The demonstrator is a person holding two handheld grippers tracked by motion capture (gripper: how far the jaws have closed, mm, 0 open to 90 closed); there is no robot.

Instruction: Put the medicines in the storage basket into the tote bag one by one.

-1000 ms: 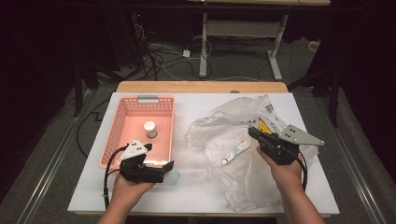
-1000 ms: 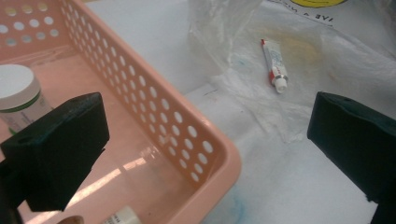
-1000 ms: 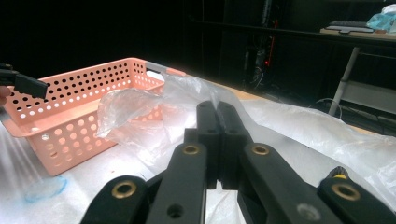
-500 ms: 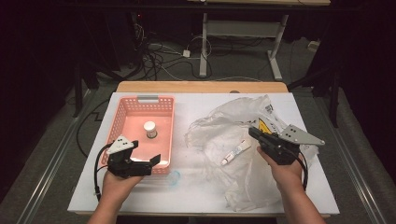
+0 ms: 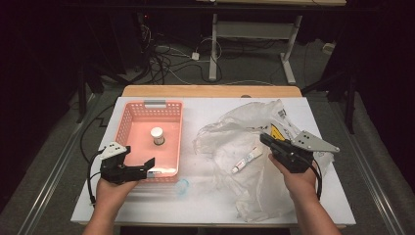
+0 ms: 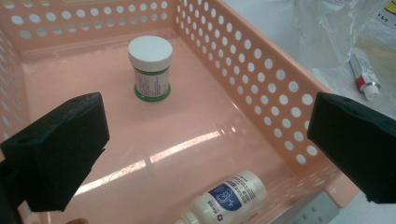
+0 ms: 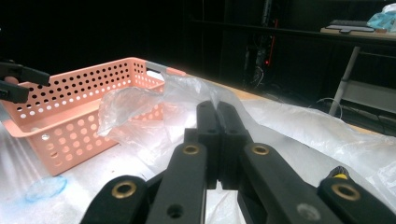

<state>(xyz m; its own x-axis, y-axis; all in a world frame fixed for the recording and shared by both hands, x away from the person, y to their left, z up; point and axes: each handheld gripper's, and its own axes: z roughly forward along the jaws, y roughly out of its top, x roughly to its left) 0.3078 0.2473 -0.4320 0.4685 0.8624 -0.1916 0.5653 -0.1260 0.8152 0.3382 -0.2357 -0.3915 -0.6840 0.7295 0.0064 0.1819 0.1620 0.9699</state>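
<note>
My left gripper [image 5: 140, 156] [image 6: 205, 140] hangs open over the near end of the pink perforated basket [image 5: 126, 128] [image 6: 261, 79], nothing between its jaws. Just below it a small white bottle with a blue label [image 6: 229, 196] [image 5: 155, 172] lies on the basket floor by the near wall. A white-lidded jar [image 5: 157, 135] [image 6: 150, 65] stands upright farther in. My right gripper [image 5: 266, 139] [image 7: 217, 121] is shut, its tips resting over the crumpled clear plastic bag [image 5: 235, 142] [image 7: 140, 112]. A white tube with a red end [image 5: 247, 160] [image 6: 365, 77] lies on the bag, left of that gripper.
A small pale blue ring [image 5: 182, 186] [image 7: 44, 188] lies on the white tabletop [image 5: 210, 205] in front of the basket. The bag spreads across the table's right half. Wooden board edge [image 5: 210, 91] at the back; cables and desk legs lie beyond.
My left gripper has slid left along the basket's near wall, toward its near-left corner. The right gripper and the bag have stayed put.
</note>
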